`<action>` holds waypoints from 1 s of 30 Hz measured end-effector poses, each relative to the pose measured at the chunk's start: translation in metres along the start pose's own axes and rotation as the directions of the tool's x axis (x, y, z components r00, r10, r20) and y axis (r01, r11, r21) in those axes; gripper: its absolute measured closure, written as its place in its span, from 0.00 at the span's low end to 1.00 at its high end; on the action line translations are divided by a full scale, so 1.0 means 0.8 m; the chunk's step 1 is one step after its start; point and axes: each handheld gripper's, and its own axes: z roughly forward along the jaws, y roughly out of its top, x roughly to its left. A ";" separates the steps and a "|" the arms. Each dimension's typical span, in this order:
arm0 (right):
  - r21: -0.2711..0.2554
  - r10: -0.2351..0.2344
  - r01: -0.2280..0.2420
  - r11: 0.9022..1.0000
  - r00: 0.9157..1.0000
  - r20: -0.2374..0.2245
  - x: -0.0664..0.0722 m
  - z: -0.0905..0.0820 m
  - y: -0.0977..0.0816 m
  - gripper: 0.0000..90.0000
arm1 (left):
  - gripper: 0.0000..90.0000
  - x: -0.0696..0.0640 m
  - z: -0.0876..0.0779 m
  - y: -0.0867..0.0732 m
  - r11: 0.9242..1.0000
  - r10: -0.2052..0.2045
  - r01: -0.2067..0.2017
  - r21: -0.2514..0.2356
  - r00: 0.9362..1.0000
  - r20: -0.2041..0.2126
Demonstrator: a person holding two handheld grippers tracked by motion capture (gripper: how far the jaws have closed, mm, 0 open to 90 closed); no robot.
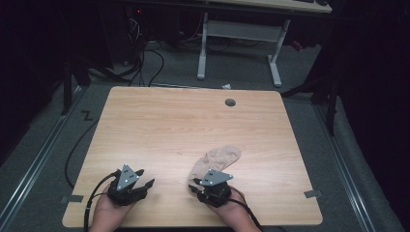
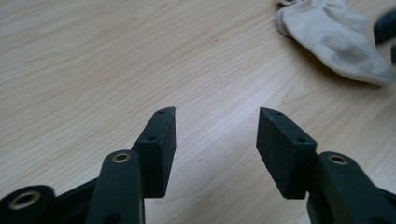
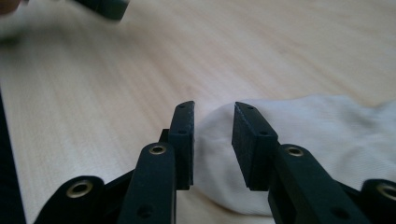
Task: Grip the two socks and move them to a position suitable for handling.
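We lose the near end of the sock (image 1: 216,159) under the right tongs (image 1: 194,186) in the high view, so we cannot tell whether they touch it. In the right gripper view the sock (image 3: 327,126) runs off the right edge, and a dark blurred shape (image 3: 103,8) (likely the other tongs) is cut by the top edge. In the left gripper view the sock (image 2: 331,35) is clipped at the top, and blurred dark parts (image 2: 386,28) sit at the right edge.
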 end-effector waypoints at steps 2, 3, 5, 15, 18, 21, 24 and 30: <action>-0.034 0.027 -0.025 0.999 0.999 0.033 -0.014 -0.013 0.000 0.77 | 0.51 -0.009 0.005 0.001 1.000 0.013 -0.013 0.006 1.000 0.017; -0.044 0.044 -0.041 0.998 0.997 0.056 -0.023 -0.019 -0.002 0.78 | 0.50 -0.014 0.007 0.003 1.000 0.022 -0.023 0.010 0.999 0.029; -0.053 0.089 -0.083 0.995 0.986 0.138 -0.053 -0.032 -0.010 0.88 | 0.48 -0.027 0.013 0.007 0.999 0.037 -0.038 0.007 0.998 0.054; -0.040 0.185 -0.181 0.983 0.934 0.305 -0.132 -0.030 -0.016 1.00 | 0.53 -0.093 0.064 0.055 0.998 0.064 -0.063 -0.009 0.976 0.206; 0.013 0.176 -0.191 0.982 0.929 0.326 -0.148 -0.013 -0.016 1.00 | 0.72 -0.108 0.089 0.070 0.999 0.051 -0.054 0.004 0.972 0.231; 0.073 0.191 -0.225 0.972 0.929 0.317 -0.161 0.003 -0.025 1.00 | 0.87 -0.118 0.116 0.070 0.994 0.049 -0.071 0.087 0.971 0.234; 0.108 0.188 -0.231 0.967 0.932 0.310 -0.163 0.009 -0.032 1.00 | 0.93 -0.119 0.119 0.062 0.992 0.052 -0.078 0.102 0.970 0.236; 0.126 0.160 -0.216 0.968 0.923 0.350 -0.159 0.005 -0.035 1.00 | 0.93 -0.105 0.095 0.046 0.987 0.075 -0.107 0.121 0.968 0.241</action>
